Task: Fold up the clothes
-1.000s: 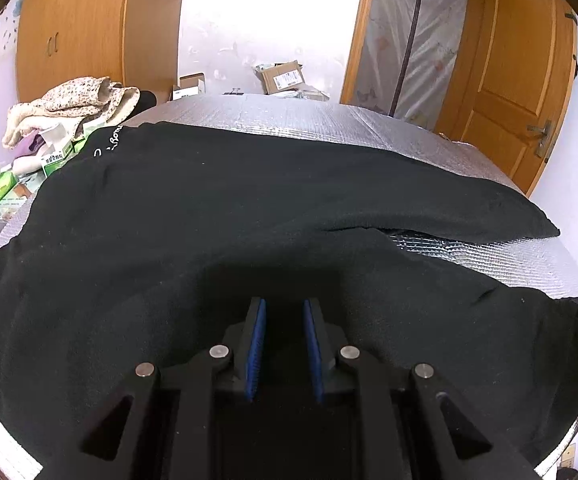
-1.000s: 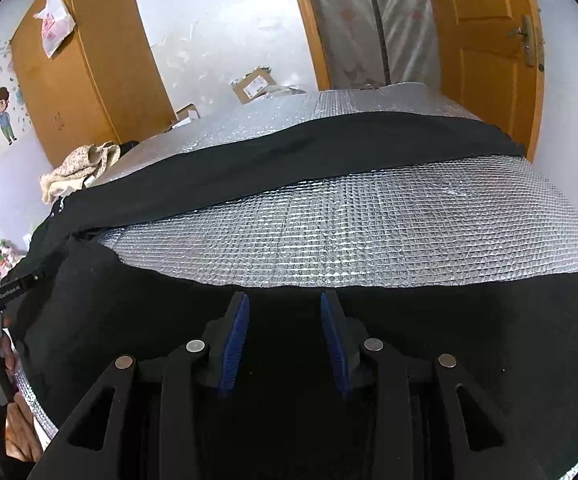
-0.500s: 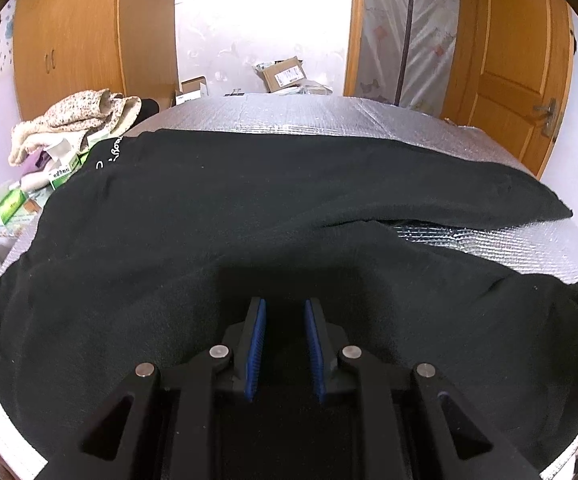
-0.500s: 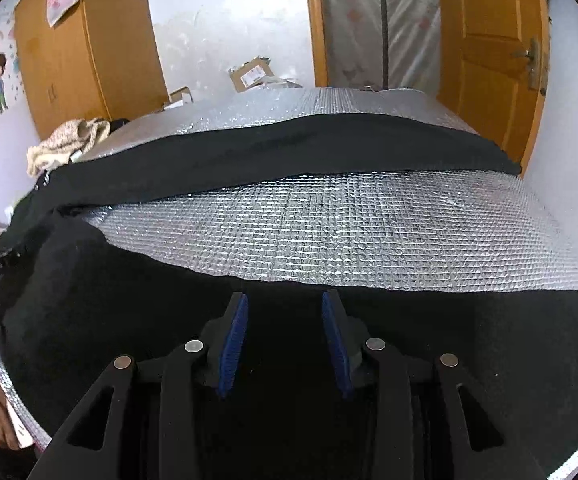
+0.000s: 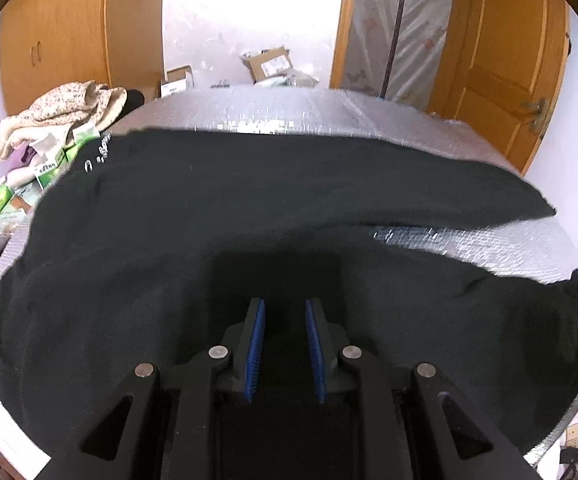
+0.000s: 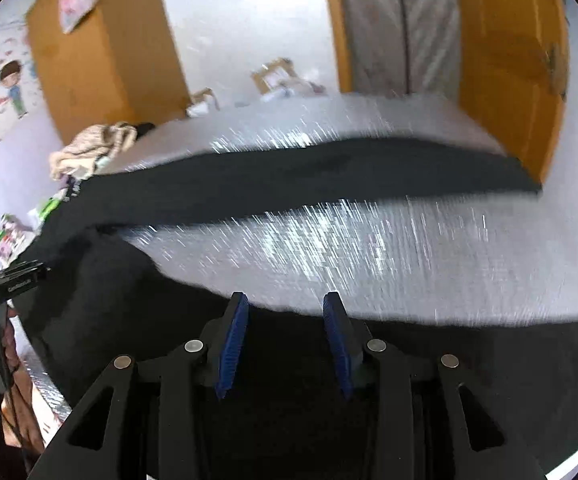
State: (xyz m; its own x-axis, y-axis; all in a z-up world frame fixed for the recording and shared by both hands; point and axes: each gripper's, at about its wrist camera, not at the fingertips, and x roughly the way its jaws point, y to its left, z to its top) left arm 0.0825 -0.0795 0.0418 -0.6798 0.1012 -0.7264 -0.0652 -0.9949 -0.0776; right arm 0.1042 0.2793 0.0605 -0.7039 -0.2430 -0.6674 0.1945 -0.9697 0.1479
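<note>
A large black knit garment (image 5: 217, 216), soft and fleecy in look, lies spread across a table covered in silver quilted foil (image 5: 289, 108). Its long parts run toward the right, one along the far side and one along the near edge, with a wedge of bare foil between them. At the far left corner it carries small white lettering (image 5: 97, 156).

The left gripper (image 5: 285, 340) hovers low over the near part of the cloth, its blue-padded fingers (image 5: 256, 344) a narrow gap apart; black cloth fills the view between them, but no fold is seen pinched, so they look open and empty. The right gripper (image 6: 285, 340) stands over the near strip of cloth at its inner edge, fingers set wider and nothing caught between them. This view is blurred.

The garment looks limp and thick: it will sag and drape when lifted, bunch if dragged over the foil, and it is not fragile. It is probably moderately heavy for its spread. The best hold is likely at a hem or a corner of the near edge, one gripper at each end, pinching one layer cleanly so the fold carries over evenly.

Beyond the table's left end sits a heap of beige floral cloth (image 5: 61, 112) and green boxes (image 5: 49, 168).
</note>
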